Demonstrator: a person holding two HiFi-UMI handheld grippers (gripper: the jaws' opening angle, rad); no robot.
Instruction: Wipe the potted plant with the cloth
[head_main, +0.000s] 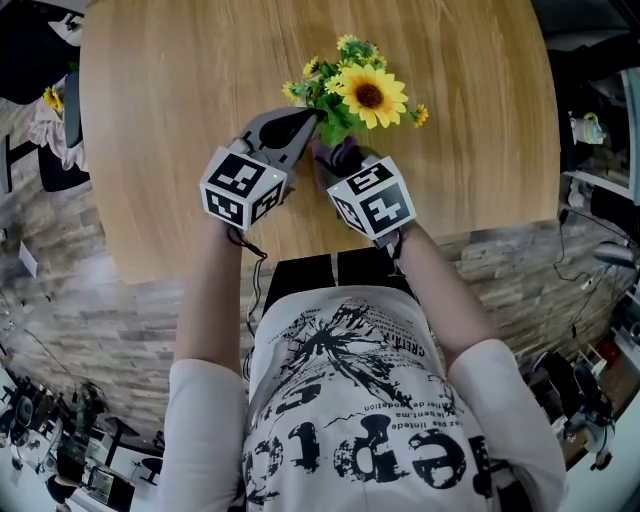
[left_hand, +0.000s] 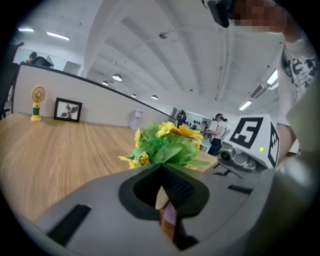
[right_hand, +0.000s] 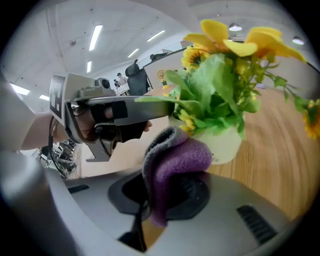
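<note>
The potted plant (head_main: 352, 98) stood on the wooden worktop (head_main: 170, 150), just ahead of both claws. The purple cloth (right_hand: 176, 162) was clamped in the right claw (right_hand: 162, 200) beside the pot (right_hand: 225, 145). The left claw (head_main: 303, 122) was clenched at the foliage. Wiping was judged begun, and the cloth needed pressing onto the leaves. The pot's small print was unreadable.

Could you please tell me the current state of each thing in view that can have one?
Potted plant: upright on the table.
Cloth: folded over, clamped in the right gripper, close beside the pot.
Left gripper: jaws shut, tips at the leaves.
Right gripper: shut on the cloth.
</note>
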